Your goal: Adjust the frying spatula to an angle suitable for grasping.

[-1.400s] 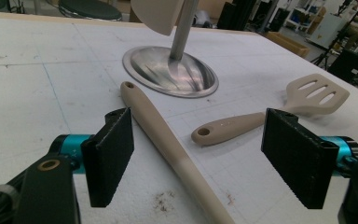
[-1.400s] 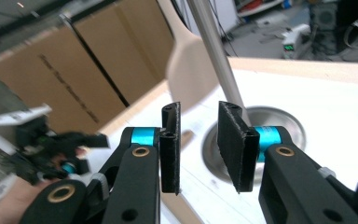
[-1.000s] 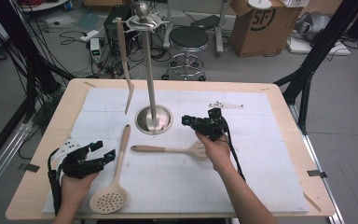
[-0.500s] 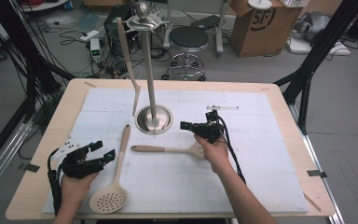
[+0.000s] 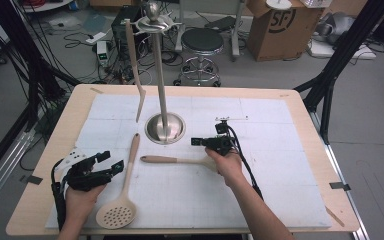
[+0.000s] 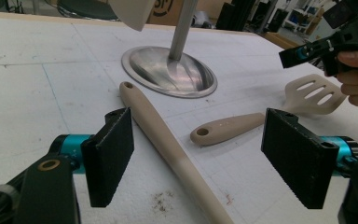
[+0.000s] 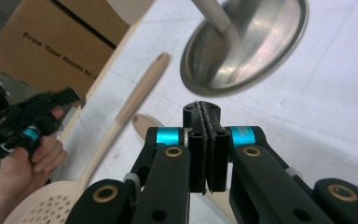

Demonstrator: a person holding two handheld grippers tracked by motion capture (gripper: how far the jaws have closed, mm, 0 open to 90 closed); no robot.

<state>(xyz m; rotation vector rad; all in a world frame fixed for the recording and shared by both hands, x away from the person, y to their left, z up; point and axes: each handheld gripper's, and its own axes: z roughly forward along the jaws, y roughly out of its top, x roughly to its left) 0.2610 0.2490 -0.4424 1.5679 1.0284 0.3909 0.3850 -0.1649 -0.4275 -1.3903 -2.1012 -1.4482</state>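
Right gripper (image 5: 200, 142): jaws pressed together, nothing between them, having just closed. It hovers above the slotted spatula (image 5: 180, 160), whose head lies just under the right hand (image 5: 226, 165) and whose handle points toward the skimmer (image 5: 122, 190). Both utensils lie flat on the white surface (image 5: 280, 165), near the steel stand base (image 5: 165, 127). Left gripper (image 5: 111, 162): jaws wide apart, empty, just beside the skimmer handle.

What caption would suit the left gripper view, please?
Open left gripper facing a skimmer handle, slotted spatula and steel stand base.
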